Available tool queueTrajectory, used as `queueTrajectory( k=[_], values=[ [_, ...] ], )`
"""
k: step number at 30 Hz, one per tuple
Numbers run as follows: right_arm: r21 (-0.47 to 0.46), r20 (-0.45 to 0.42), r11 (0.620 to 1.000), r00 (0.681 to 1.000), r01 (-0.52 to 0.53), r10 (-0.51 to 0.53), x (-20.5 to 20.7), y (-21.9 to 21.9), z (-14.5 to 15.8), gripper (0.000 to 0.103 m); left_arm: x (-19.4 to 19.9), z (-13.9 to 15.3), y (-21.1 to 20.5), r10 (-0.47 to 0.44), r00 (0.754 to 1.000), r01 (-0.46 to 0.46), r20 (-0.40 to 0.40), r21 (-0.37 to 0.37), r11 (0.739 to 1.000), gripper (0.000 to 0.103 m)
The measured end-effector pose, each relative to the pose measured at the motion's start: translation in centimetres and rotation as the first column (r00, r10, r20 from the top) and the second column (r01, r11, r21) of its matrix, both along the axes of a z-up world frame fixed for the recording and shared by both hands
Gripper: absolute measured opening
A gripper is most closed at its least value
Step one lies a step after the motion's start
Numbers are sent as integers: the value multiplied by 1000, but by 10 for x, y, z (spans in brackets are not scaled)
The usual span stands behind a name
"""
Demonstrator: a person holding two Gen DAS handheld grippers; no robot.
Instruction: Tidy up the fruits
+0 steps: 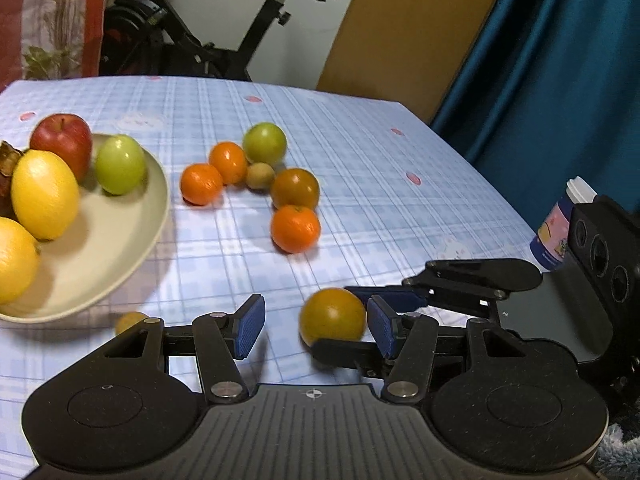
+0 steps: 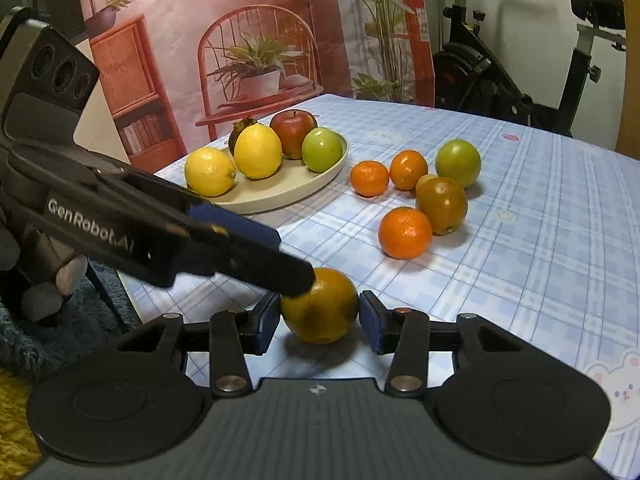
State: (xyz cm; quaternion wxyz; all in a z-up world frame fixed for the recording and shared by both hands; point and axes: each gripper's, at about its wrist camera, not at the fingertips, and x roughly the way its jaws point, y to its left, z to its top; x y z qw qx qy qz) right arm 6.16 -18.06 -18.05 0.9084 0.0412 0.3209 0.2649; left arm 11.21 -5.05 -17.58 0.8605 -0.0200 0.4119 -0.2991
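A greenish-orange fruit (image 2: 320,306) lies on the checked tablecloth between the pads of my right gripper (image 2: 318,320). The left pad touches it and a small gap shows at the right pad. My left gripper (image 1: 316,326) is open and empty; its right finger lies against the same fruit (image 1: 332,314). The left gripper's finger (image 2: 240,246) reaches in from the left in the right wrist view. A cream plate (image 2: 280,194) holds two lemons, a red apple and a green fruit. Loose tangerines (image 2: 405,233) and a green fruit (image 2: 458,163) lie beyond.
A small yellowish fruit (image 1: 130,321) sits by the left gripper, near the plate (image 1: 120,248). A paper cup (image 1: 560,228) stands at the table's right edge. An exercise bike and a blue curtain are behind the table.
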Motion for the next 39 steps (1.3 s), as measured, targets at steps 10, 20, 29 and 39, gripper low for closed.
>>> queueTrajectory(
  k=[10, 20, 29, 39],
  values=[
    [-16, 11, 1000, 1000, -6, 7, 0, 1, -1, 46, 8, -12, 0, -17, 998, 15, -66, -35, 999, 58],
    [-33, 3, 999, 1000, -14, 15, 1, 3, -3, 46, 9, -14, -1, -37, 996, 33, -77, -54, 998, 44],
    [-33, -19, 999, 1000, -18, 17, 3, -1, -6, 46, 9, -14, -1, -36, 997, 32, -72, -60, 998, 42],
    [-14, 31, 1000, 999, -14, 15, 19, 2, 20, 45, 16, 16, 13, 9, 999, -5, 41, -85, 996, 42]
  ],
)
